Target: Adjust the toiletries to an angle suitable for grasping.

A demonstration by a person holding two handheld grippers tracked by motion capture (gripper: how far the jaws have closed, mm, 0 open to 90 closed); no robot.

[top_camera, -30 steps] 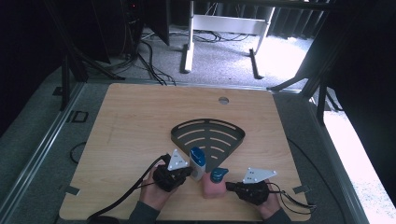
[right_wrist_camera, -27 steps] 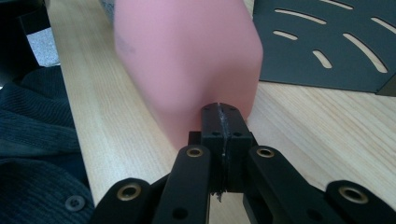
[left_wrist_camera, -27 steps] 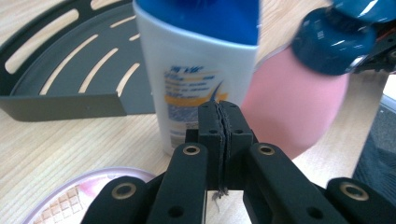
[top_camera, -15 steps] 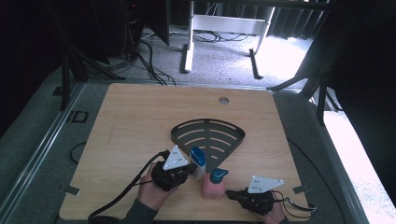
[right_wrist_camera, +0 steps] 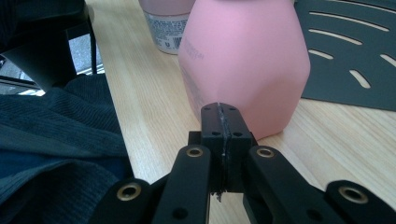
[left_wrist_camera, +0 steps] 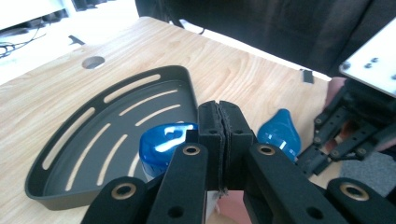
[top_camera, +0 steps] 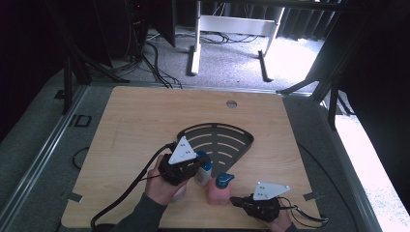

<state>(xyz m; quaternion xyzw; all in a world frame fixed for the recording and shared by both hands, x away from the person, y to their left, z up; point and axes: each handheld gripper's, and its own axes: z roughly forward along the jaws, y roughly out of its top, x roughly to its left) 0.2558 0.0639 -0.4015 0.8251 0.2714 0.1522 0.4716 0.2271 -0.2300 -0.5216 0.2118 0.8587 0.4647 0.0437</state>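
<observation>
The jaws of the left gripper [left_wrist_camera: 219,140] are seen pressed flat together with nothing between them, and the same gripper [top_camera: 196,164] is found in the high view just near of the rack. Directly beyond its jaws a small bottle [left_wrist_camera: 166,144] with a rounded blue cap is seen, standing upright with its long axis vertical; in the high view this bottle [top_camera: 203,174] is placed just right of the left gripper. The jaws of the right gripper [right_wrist_camera: 223,140] are likewise clenched on nothing, their tips set close against the lower wall of a pink bottle [right_wrist_camera: 245,60]; whether they touch it cannot be told. The right gripper [top_camera: 237,200] is held low at the near right of the bench. The pink bottle [top_camera: 220,189] is stood upright on the bench between the two grippers, its long axis vertical and its blue pump head [top_camera: 224,180] at the top, with the spout turned toward the right. The two bottles are set just beside each other.

Beyond them a dark, fan-shaped slotted rack [top_camera: 217,142] is laid flat, its curved rim turned to the far side and its point to the near side. Everything is carried by a light wooden bench [top_camera: 140,121] with a round hole [top_camera: 231,103] near its far edge. Grey carpet, cables and white frame legs [top_camera: 227,29] are seen beyond the bench.
</observation>
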